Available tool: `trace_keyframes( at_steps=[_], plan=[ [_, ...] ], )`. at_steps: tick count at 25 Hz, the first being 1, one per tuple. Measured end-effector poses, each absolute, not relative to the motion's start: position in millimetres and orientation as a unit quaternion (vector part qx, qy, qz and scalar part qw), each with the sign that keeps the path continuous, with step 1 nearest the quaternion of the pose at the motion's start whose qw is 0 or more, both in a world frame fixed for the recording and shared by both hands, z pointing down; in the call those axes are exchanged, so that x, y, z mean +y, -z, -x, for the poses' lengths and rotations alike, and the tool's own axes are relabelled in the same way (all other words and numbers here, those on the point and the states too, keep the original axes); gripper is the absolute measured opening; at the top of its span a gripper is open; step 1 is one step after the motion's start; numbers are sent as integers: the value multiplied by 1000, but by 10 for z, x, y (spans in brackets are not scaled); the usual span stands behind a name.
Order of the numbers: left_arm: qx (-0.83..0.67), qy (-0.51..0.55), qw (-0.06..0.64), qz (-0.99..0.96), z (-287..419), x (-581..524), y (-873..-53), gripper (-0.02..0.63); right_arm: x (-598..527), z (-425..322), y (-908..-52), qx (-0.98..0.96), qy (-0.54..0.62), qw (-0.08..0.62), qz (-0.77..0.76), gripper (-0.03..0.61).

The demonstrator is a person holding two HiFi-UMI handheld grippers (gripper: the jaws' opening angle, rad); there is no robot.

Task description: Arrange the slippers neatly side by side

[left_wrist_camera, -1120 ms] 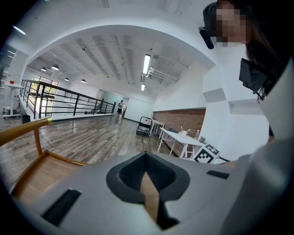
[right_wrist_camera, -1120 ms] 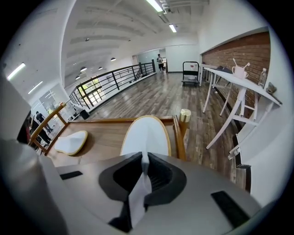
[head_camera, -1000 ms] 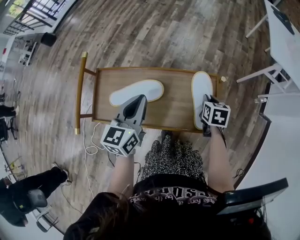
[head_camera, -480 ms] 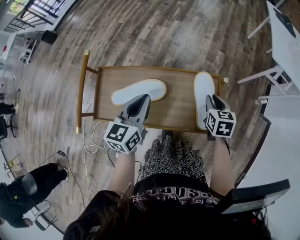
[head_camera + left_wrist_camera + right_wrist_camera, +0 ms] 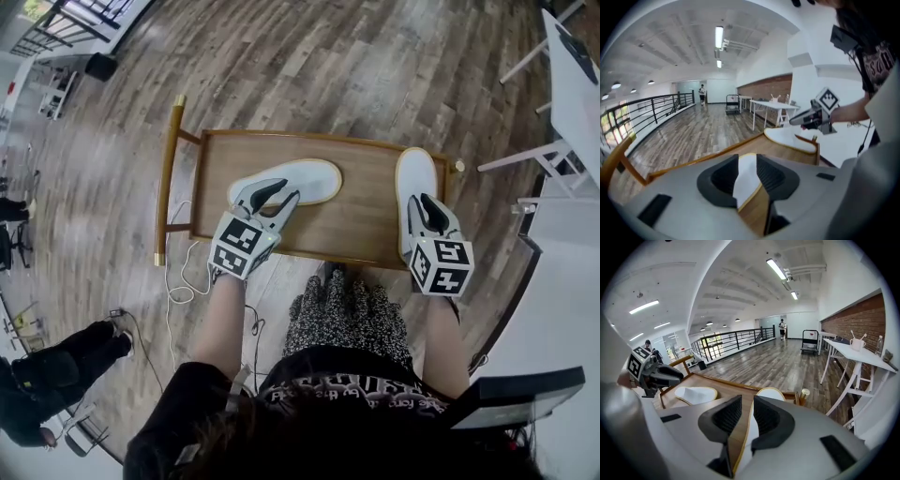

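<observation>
Two white slippers with yellow trim lie on a wooden tray table [image 5: 361, 225]. The left slipper [image 5: 300, 178] lies crosswise, the right slipper [image 5: 415, 173] lengthwise near the right rim. My left gripper [image 5: 272, 195] is over the left slipper's near end. Its jaws are opening, and the slipper's edge [image 5: 746, 171] shows in the gap without the pads pressing on it. My right gripper [image 5: 429, 208] sits on the right slipper's near end. Its jaws stand close together on the trimmed edge [image 5: 749, 427].
White tables [image 5: 572, 84] stand on the wood floor to the right. A white cable [image 5: 178, 291] trails on the floor left of the tray. A person [image 5: 47, 375] is at the lower left. My patterned lap [image 5: 347, 314] meets the tray's near edge.
The left gripper moved forward over the left slipper and its jaws spread apart. The right gripper drew slightly toward me at the right slipper's near end.
</observation>
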State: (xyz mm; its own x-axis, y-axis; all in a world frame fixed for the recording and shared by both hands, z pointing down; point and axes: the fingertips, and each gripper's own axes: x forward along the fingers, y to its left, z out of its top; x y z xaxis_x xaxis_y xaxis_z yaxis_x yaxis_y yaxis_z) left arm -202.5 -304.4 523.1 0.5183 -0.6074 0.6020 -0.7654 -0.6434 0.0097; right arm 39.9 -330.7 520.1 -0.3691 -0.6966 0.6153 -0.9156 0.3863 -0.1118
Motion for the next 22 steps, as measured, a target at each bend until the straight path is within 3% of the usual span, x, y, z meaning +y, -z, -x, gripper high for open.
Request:
trace_keyframes(
  at_steps=[3, 7, 17, 22],
  plan=[
    [-342, -390, 96, -850, 2049, -3052, -5553, 147, -3281, -318, -5234, -798, -213, 257, -501, 78],
    [-284, -472, 76, -831, 2075, -3068, -5930, 158, -3195, -193, -5303, -802, -216, 264, -491, 77],
    [-268, -478, 146, -824, 2096, -3178, -6264, 156, -3199, -145, -5224, -803, -197, 259, -499, 72],
    [-273, -476, 176, -817, 2024, -3135, -6265, 23, -3190, -232, -5188, -798, -195, 253, -511, 72]
  ],
)
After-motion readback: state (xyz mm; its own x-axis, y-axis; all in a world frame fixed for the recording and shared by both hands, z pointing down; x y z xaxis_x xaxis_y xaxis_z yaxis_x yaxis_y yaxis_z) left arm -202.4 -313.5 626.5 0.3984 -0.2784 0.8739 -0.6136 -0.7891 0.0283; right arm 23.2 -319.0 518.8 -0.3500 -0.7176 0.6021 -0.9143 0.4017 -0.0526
